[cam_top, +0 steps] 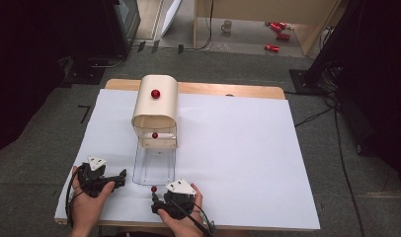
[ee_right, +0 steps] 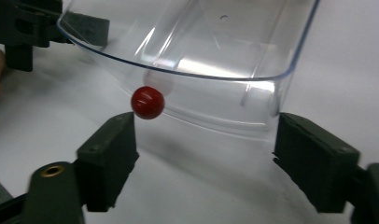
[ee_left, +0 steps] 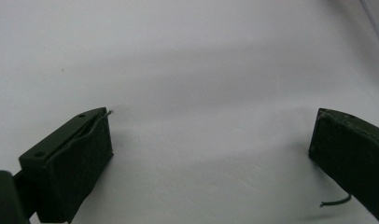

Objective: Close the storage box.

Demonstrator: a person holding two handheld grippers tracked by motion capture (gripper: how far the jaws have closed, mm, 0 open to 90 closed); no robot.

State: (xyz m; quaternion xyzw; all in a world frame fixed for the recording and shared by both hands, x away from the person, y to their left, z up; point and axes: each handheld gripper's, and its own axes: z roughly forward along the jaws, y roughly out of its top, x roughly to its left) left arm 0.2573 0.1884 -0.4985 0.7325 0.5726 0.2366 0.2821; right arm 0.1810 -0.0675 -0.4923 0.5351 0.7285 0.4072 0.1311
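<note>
The right tongs (ee_right: 204,154) stand released, jaws wide, just short of the clear drawer (ee_right: 187,60) and its red knob (ee_right: 148,102). The left tongs (ee_left: 211,154) gape over bare bench (ee_left: 187,56). The drawer seems pulled out from the cream cabinet (cam_top: 155,106). Closing off-centre could miss the knob and shove the drawer askew.

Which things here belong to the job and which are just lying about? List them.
In the job: cream box; clear drawer with its red knob; left hand-held gripper; right hand-held gripper.

Lying about: mug; red cans on the floor.
</note>
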